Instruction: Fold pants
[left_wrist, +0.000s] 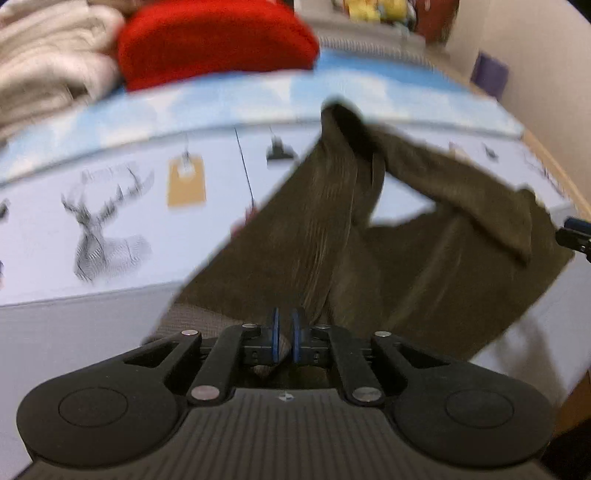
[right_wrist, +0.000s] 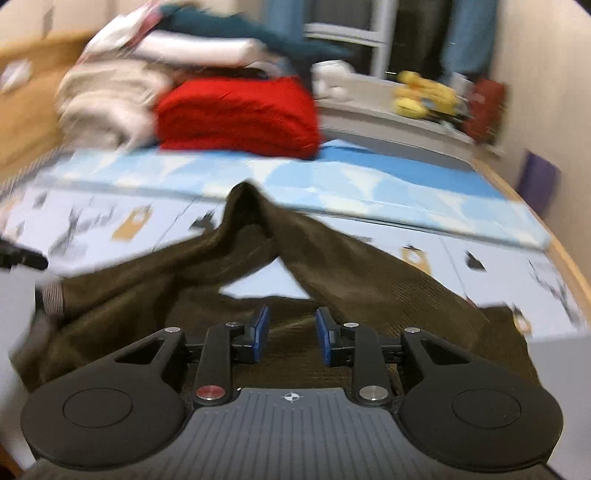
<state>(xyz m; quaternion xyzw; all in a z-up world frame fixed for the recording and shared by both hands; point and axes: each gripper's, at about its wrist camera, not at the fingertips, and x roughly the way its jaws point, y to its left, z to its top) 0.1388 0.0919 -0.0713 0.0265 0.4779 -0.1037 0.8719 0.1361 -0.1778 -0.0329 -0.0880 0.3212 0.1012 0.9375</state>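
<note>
Dark olive corduroy pants (left_wrist: 332, 229) lie on a bed with a pale printed sheet (left_wrist: 74, 177). Both legs rise to a peak toward the far side. My left gripper (left_wrist: 285, 338) is shut on the pants' cuff, a ribbed beige edge pinched between the blue pads (left_wrist: 275, 334). In the right wrist view the pants (right_wrist: 351, 273) spread under my right gripper (right_wrist: 291, 338). Its blue pads (right_wrist: 260, 332) stand apart, open, just above the fabric. The left gripper's tip (right_wrist: 22, 258) shows at the left edge.
A folded red garment (right_wrist: 240, 114) and a pile of beige and white clothes (right_wrist: 107, 92) sit at the far side on a blue patterned strip (right_wrist: 369, 177). Yellow soft toys (right_wrist: 424, 96) lie on a ledge. A wooden bed edge (right_wrist: 569, 266) runs along the right.
</note>
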